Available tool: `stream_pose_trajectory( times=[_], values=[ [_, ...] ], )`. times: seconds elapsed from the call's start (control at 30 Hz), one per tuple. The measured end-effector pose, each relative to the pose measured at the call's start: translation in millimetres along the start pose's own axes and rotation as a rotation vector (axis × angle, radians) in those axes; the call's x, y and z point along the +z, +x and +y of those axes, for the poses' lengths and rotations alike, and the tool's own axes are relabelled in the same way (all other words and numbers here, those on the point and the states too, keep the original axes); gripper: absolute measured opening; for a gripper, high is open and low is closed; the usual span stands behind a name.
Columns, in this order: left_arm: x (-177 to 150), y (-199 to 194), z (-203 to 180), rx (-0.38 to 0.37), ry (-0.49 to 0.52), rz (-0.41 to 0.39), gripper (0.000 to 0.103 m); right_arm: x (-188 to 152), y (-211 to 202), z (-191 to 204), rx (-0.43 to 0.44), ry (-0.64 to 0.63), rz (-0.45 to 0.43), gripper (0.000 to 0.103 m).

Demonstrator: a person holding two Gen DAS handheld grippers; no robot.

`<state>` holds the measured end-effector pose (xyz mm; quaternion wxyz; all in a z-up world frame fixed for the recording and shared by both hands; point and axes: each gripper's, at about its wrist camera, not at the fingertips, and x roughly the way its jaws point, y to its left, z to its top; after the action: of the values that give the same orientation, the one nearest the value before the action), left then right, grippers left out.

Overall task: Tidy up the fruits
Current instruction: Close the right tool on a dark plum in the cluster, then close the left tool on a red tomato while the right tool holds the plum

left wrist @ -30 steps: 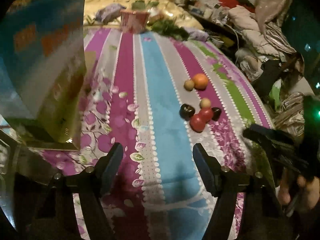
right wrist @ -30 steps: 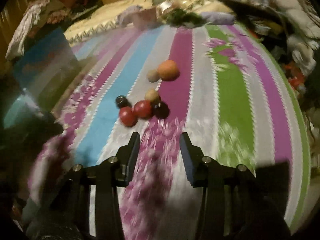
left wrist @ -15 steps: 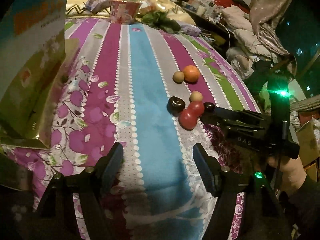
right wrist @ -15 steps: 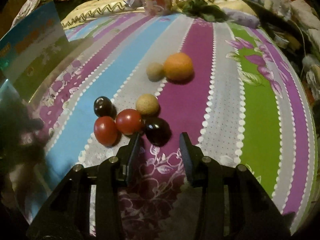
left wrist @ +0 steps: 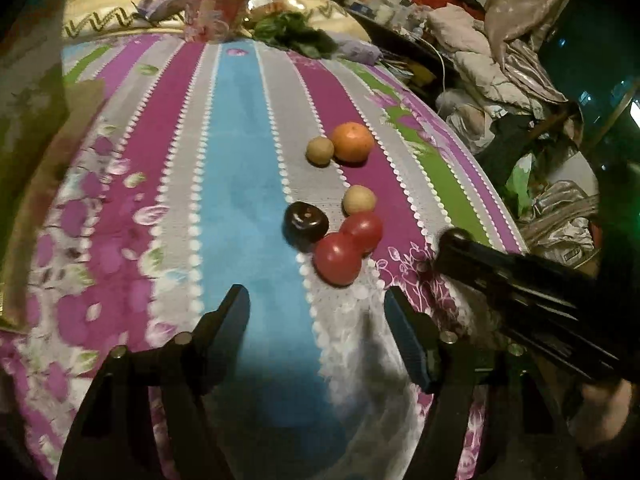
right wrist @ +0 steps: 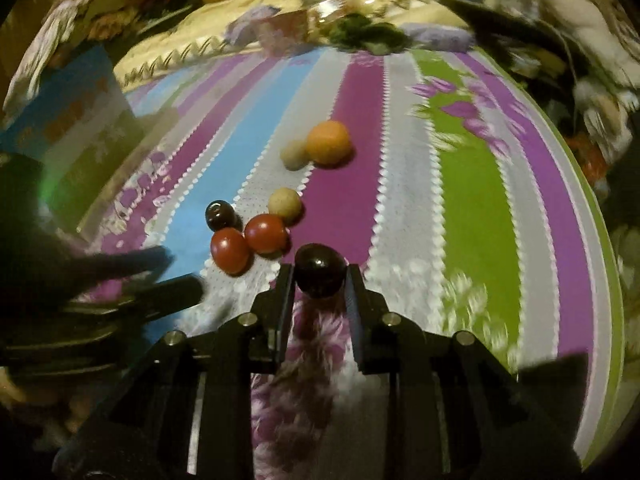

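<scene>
On the striped bedspread (left wrist: 240, 128) lie an orange (left wrist: 352, 142), two tan round fruits (left wrist: 320, 151) (left wrist: 359, 199), a dark plum (left wrist: 306, 220) and two red fruits (left wrist: 362, 230) (left wrist: 338, 258). My left gripper (left wrist: 316, 300) hovers just short of the red pair, its jaws closing with nothing between them. In the right wrist view my right gripper (right wrist: 320, 280) is closing on a second dark plum (right wrist: 320, 274), and both pads touch it. That plum sits just in front of the red fruits (right wrist: 266, 233). From the left wrist view the right gripper (left wrist: 450, 248) comes in from the right.
A blue and green box (right wrist: 68, 120) stands at the left edge of the bed. A pink container (left wrist: 214, 20) and leafy greens (left wrist: 296, 34) sit at the far end. Piled clothes and bags (left wrist: 480, 72) crowd the floor beyond the bed's right edge.
The right gripper's jaws closed around the dark plum that lay right of the red fruits and drew it back. The left gripper came forward and down toward the cluster, its jaws narrower.
</scene>
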<state>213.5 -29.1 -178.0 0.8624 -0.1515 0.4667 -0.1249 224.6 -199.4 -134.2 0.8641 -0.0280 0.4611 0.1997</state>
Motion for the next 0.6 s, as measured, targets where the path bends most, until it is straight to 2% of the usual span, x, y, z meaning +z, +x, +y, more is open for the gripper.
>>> stream_pose_trajectory(
  times=[0.17, 0.3, 0.47, 0.6],
  values=[
    [1.6, 7.5, 3.2, -0.002, -0.042, -0.045, 0.065, -6.5, -10.1, 1.8, 0.011, 0.03, -0.01, 0.026],
    [-4.7, 1.8, -0.4, 0.025, -0.005, -0.064, 0.064, -7.1, -12.7, 3.7, 0.021, 0.037, -0.017, 0.026],
    [-2.9, -11.9, -10.4, 0.04, 0.042, -0.05, 0.064, -9.2, -15.3, 0.1, 0.023, 0.046, -0.013, 0.026],
    [5.2, -11.5, -24.5, 0.0, 0.072, -0.033, 0.064, -8.8, -18.8, -7.1, 0.031, 0.065, -0.02, 0.026]
  ],
)
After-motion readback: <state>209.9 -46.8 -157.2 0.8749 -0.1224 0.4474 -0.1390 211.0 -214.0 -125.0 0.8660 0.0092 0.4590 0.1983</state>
